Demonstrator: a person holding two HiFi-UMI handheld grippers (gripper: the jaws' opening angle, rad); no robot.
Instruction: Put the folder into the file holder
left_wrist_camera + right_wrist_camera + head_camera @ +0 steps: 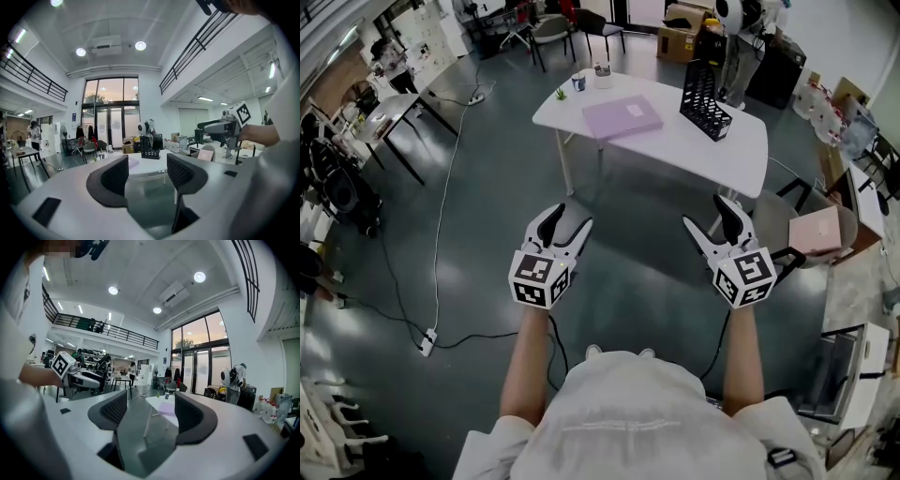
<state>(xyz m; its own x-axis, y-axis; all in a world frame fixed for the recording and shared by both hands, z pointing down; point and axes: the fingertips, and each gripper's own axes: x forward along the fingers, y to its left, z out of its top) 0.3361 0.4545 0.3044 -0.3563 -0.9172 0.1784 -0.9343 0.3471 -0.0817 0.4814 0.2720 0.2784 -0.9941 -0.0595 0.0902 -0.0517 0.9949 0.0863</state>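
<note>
Two handheld grippers are held out level in front of a person standing on a grey floor, seen from above. The left gripper (569,220) has its jaws apart with nothing between them; its own view shows only floor and a distant table through the gap. The right gripper (712,217) is likewise wide open and empty. Both are well short of the table, touching nothing.

Ahead stands a white table (675,155). A lilac folder (622,117) lies flat near its middle, with a small white label on its cover. It looks thin, light and fairly stiff, probably with a smooth cover that could slide on the tabletop. Because it lies flat, the best hold is likely an edge that can be nudged past the table's rim, or pinched near a corner while the other gripper steadies it; a grip near one end may let it sag or swing.

To the folder's right, apart from it, an upright black slatted file holder (705,100) stands on the table. It appears empty, with its open side up. It looks light and may shift or tip if the folder pushes against it.

At the table's far edge are a small green plant (561,94), a blue cup (578,82) and a white cup (602,75); what the cups hold cannot be made out.
</note>
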